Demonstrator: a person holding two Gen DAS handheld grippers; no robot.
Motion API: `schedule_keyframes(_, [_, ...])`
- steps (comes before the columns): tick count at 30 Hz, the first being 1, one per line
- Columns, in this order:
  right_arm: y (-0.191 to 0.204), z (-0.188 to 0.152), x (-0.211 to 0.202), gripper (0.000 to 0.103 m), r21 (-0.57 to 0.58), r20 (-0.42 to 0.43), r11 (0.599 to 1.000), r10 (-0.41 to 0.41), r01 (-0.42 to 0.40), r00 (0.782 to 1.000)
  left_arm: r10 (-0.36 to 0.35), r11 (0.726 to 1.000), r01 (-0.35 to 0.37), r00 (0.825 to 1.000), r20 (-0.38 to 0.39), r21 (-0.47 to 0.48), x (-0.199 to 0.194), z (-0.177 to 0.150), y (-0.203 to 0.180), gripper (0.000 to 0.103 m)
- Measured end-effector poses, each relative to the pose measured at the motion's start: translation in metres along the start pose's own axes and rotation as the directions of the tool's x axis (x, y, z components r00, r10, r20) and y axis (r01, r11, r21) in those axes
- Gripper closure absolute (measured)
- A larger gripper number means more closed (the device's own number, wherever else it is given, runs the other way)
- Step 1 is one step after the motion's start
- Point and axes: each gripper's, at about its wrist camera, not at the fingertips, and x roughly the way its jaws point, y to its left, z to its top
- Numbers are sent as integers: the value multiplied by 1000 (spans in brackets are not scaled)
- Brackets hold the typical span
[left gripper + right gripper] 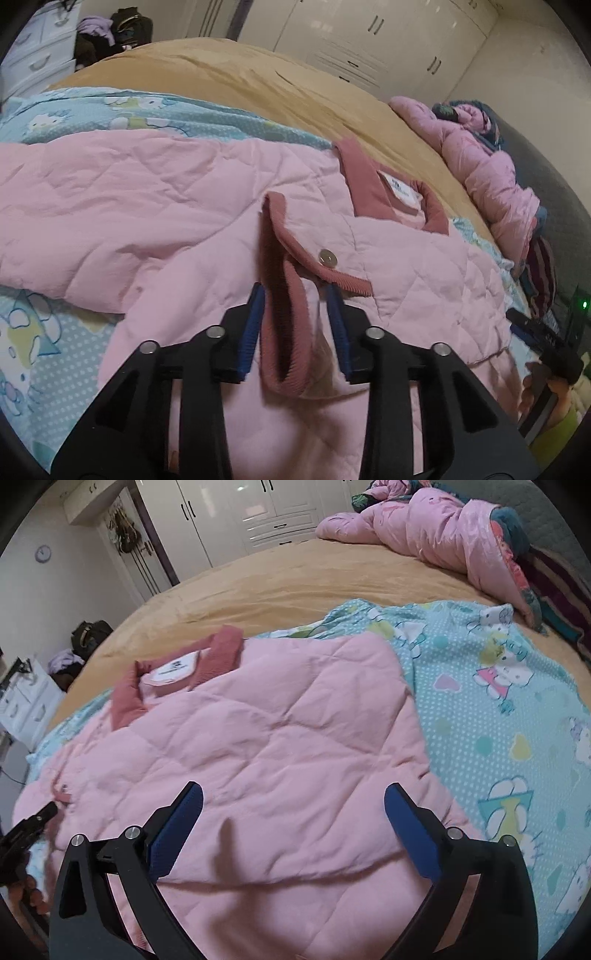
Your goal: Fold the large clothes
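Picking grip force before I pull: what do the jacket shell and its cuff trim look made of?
Pink jacket shell: thin matte woven fabric, probably padded; diamond quilting and soft creases show. Cuff between the left gripper fingers: darker rose ribbed trim, likely knit or corduroy.
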Motion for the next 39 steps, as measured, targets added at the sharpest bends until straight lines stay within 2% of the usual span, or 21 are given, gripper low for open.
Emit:
schedule_keyframes(1, [3,-1,-3,5,2,3,1000,2,-2,1000,10,1000,-10,1000,7,4,-4,1,1,68])
schedule_keyframes(2, [6,-2,-6,5,3,6,1000,11,-11,1000,30,999,-30,999,15,17,-9,3,0,58])
schedule_keyframes(5, [23,-3,-15,5,-12,16,999,41,-41,999,68,997,-70,996,51,33,-25,7,1,41])
schedule_keyframes(6, [27,-3,-16,5,-15,17,999,45,-45,999,73,997,-75,995,65,25,-31,9,3,29])
schedule_keyframes(7, [33,-2,-19,5,-19,20,998,59,-58,998,80,996,-82,994,75,20,-36,10,4,21])
schedule_keyframes(11, [65,0,-31,4,-38,35,993,113,-111,993,124,992,-126,986,115,9,-56,16,12,9])
schedule_keyframes(16, [117,-2,-43,4,-116,48,978,180,-173,983,210,977,-213,967,146,5,-74,22,27,9])
schedule_keyframes(25, [207,-13,-42,4,-245,-6,932,275,-268,962,298,954,-289,944,144,-81,-93,30,70,9])
schedule_keyframes(29, [249,-20,-36,4,-302,-33,904,309,-304,951,364,928,-348,921,138,-133,-102,34,96,9])
schedule_keyframes(32, [272,-23,-31,4,-329,-49,887,327,-324,944,391,914,-368,910,136,-169,-109,35,113,9])
schedule_keyframes(38, [323,-33,-20,4,-389,-86,845,365,-368,927,409,895,-369,903,133,-251,-120,38,149,9])
schedule_keyframes(39, [332,-35,-18,4,-400,-95,835,372,-378,923,427,886,-385,895,130,-259,-120,39,154,9])
